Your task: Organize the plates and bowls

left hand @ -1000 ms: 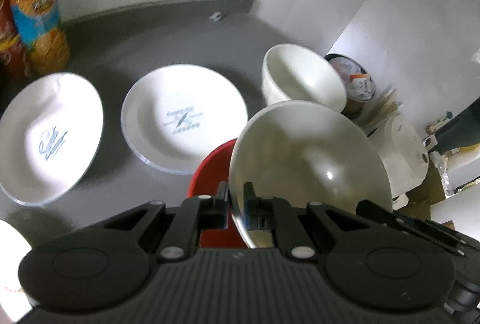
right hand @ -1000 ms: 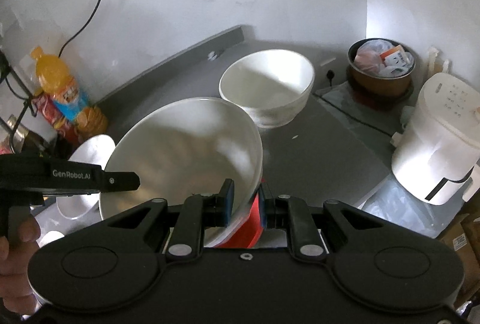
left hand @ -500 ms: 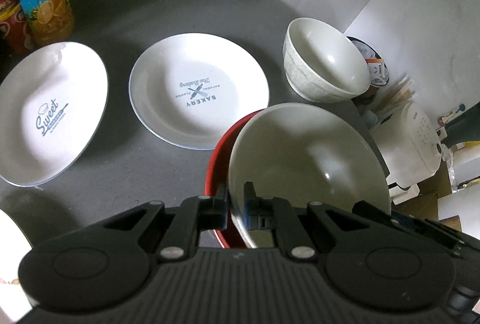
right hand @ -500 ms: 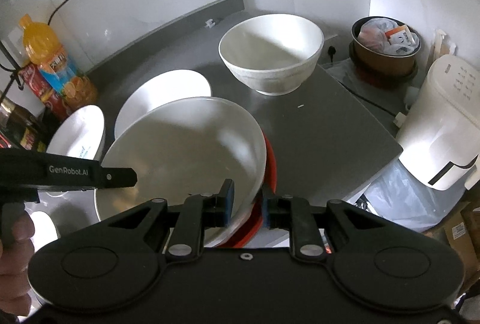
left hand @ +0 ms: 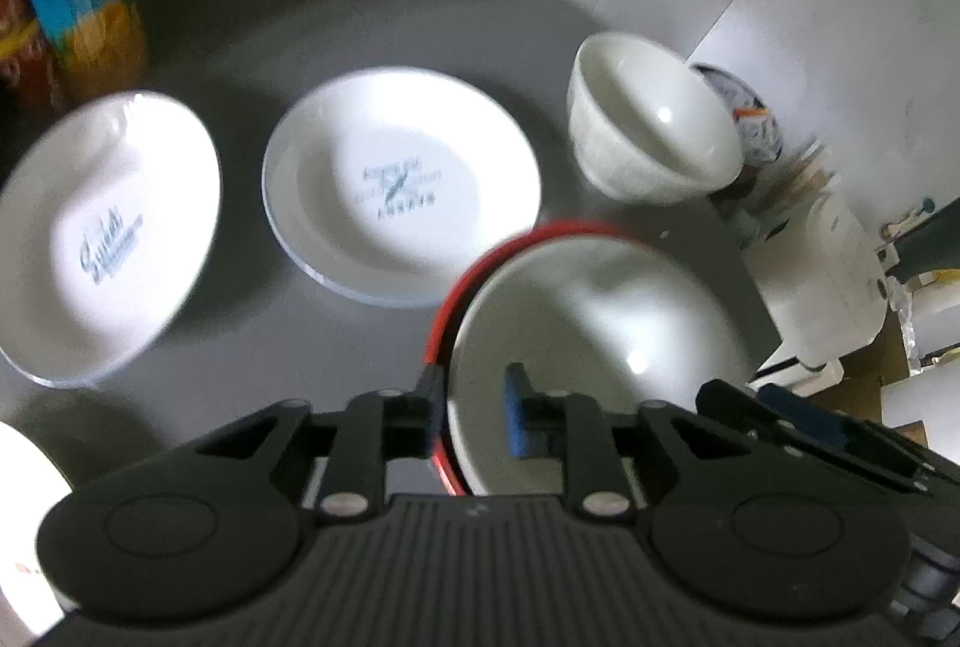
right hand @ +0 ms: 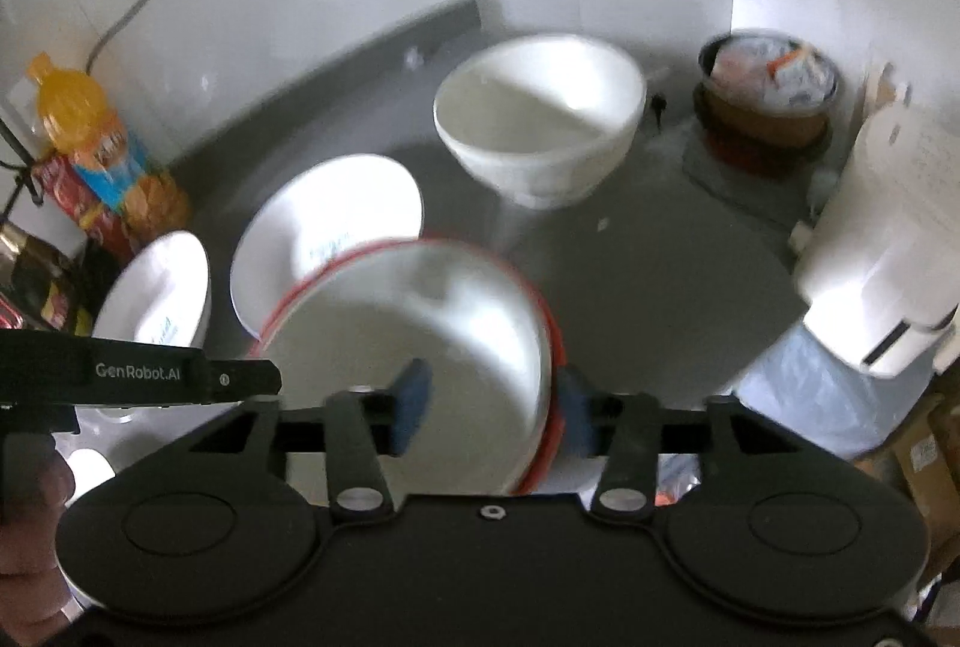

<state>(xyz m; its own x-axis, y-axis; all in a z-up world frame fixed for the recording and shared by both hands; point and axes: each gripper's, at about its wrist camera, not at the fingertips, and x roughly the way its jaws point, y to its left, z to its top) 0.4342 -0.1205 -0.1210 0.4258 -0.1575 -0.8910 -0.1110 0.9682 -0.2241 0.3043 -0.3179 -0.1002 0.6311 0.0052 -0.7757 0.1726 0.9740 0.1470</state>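
The grey worktop [left hand: 336,353] fills most of both views, set into a white-walled corner. Off its right edge stands a white appliance [right hand: 888,251], with a brown bin [right hand: 768,107] full of rubbish behind it. On the worktop lie two white printed plates: one at the left [left hand: 108,239], one in the middle [left hand: 402,179]. Nearest, a wide white bowl [left hand: 600,347] sits nested inside a red bowl [left hand: 456,287], only the red rim showing around it. A deeper white bowl [right hand: 540,119] stands alone further back, well apart from the stack. An orange drink bottle [right hand: 90,131] stands in the far left corner among other bottles. The left claw [left hand: 474,407] is spread, its fingers straddling the left rim of the stacked bowls, apparently without gripping. The right claw [right hand: 492,401] is spread wide too, one finger inside the white bowl, the other outside the red rim
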